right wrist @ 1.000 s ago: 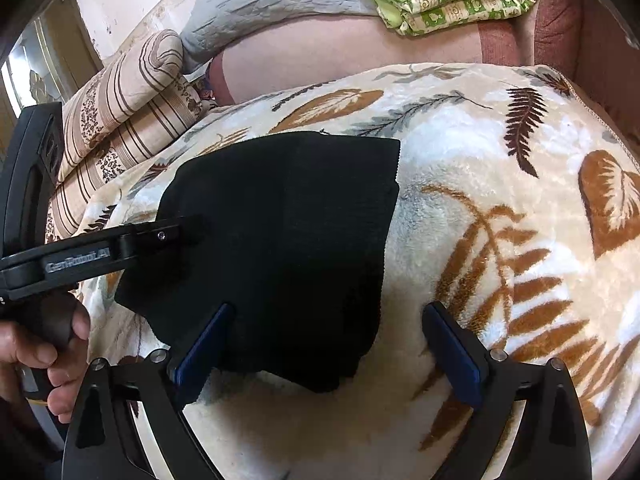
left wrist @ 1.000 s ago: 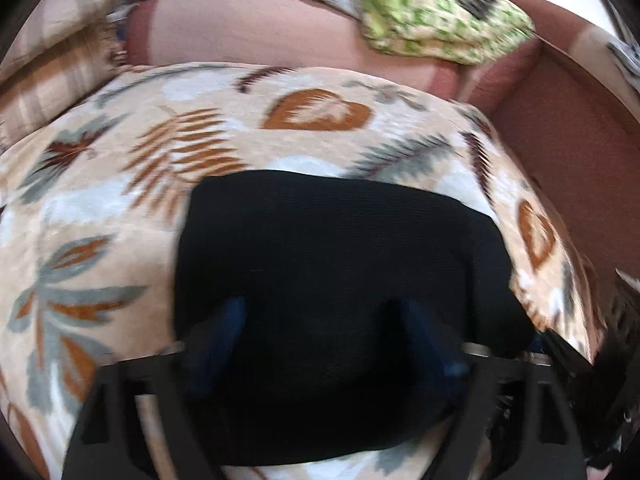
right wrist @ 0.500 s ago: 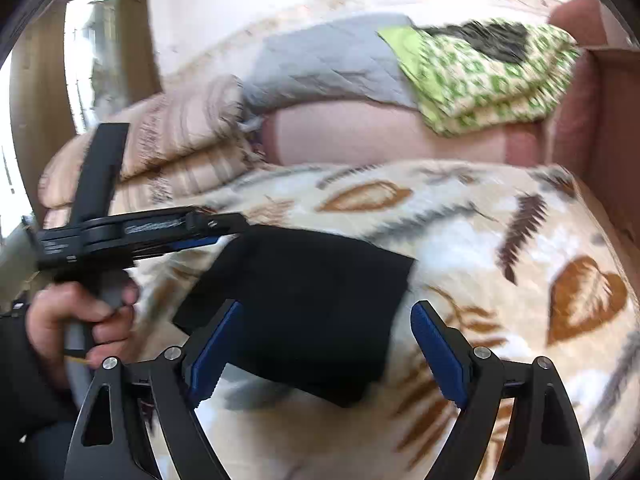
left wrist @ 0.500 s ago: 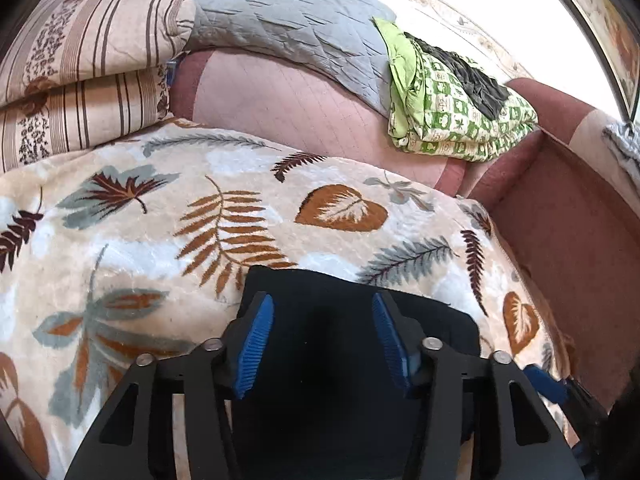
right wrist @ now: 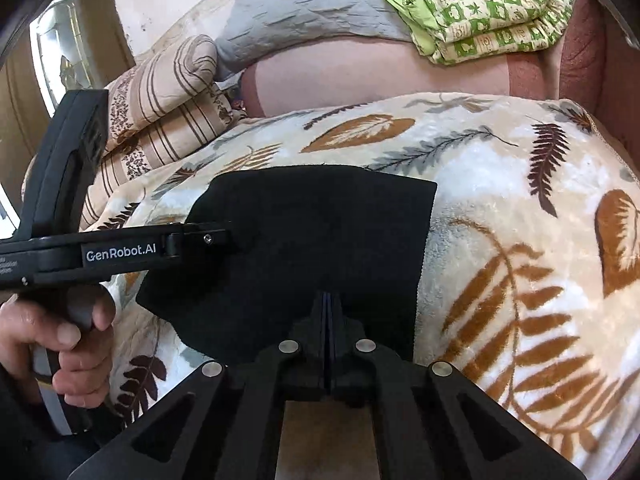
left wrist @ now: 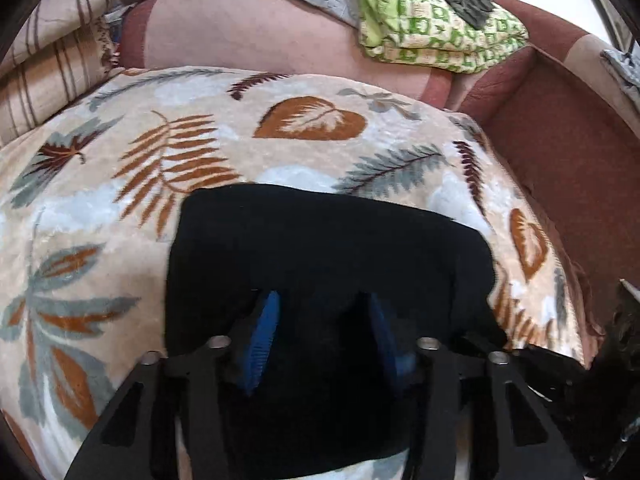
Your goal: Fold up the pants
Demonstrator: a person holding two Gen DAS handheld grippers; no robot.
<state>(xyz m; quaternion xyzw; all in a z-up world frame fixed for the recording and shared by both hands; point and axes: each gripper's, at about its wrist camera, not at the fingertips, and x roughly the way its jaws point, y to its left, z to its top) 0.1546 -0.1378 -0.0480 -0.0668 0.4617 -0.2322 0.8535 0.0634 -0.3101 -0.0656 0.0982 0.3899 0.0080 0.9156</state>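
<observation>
**Already folded small: black pants between two hand-held grippers**

Clearly, the black pants point(right wrist: 312, 248) lie as a compact folded rectangle on the leaf-patterned blanket point(right wrist: 520, 280) that covers the sofa seat.

From the right wrist view, the right hand-held gripper point(right wrist: 329, 312) has its blue pads pressed together at the near edge of the pants; whether cloth is pinched between them cannot be told. This view alone shows the person's left hand point(right wrist: 68, 344) wrapped around the handle of the left hand-held gripper point(left wrist: 322, 320), whose arm reaches in over the pants' left side.

The left wrist view shows what that side view hides: the left jaws stand apart and are opening, blue pads point(left wrist: 264, 336) over the black cloth, which lies between and beneath them without being squeezed.

Both views show the green patterned quilt point(left wrist: 436, 28) on the sofa back; striped cushions point(right wrist: 168, 100) sit at the left.
</observation>
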